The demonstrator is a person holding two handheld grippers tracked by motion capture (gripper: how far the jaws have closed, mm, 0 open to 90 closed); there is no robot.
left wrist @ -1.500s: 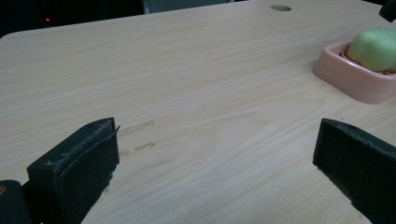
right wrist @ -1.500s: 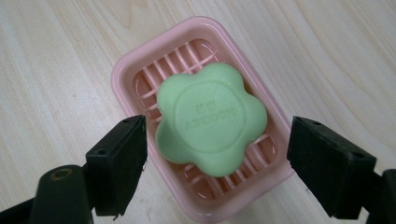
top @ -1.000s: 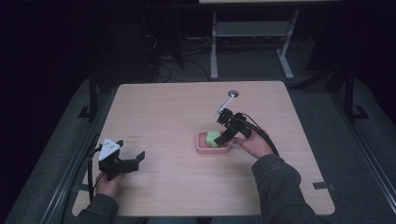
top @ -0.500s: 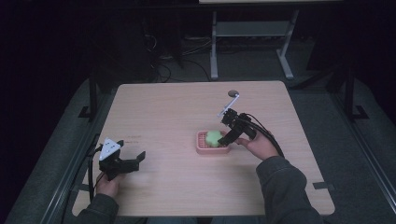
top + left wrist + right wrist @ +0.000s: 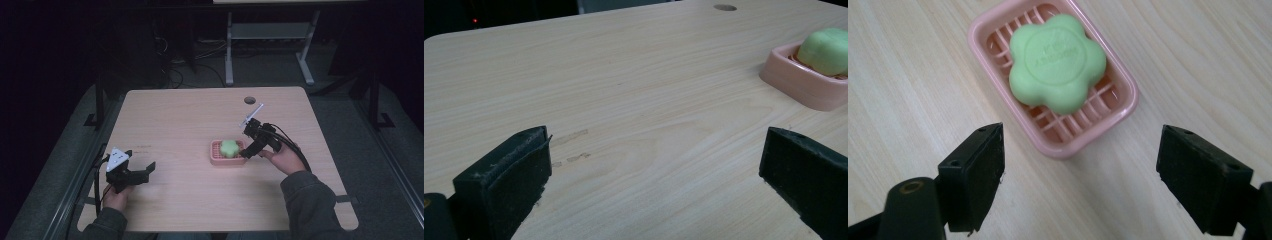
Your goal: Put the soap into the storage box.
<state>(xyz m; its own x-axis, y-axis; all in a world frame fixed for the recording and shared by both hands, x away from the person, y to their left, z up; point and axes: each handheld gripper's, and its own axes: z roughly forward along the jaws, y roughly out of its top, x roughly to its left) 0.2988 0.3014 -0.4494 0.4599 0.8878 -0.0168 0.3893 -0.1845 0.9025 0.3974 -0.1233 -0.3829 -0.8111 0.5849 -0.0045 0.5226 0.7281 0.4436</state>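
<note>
**A:** What is on the table?

**B:** A pink soap dish sits near the middle, a bit toward the right side. A green soap shaped like a flower lies inside it, on the ribs of the dish. In the right gripper view I can see some tiny raised letters on top of the soap, but they are too small to read.

**A:** Where is the right gripper?

**B:** It is just beside the dish, on its right side, held in the person's right hand. Its two black jaws are spread wide apart and hold nothing. In the right gripper view the dish lies a little ahead of the jaws, not between them, and nothing touches it.

**A:** And the left gripper?

**B:** It is far from the dish, near the front left part of the table, in the person's left hand. Its jaws are wide apart too, with bare wood between them. It points toward the dish, which I can see far off at the top right of the left gripper view.

**A:** Anything else?

**B:** There is a small round hole in the table near the far edge
</note>
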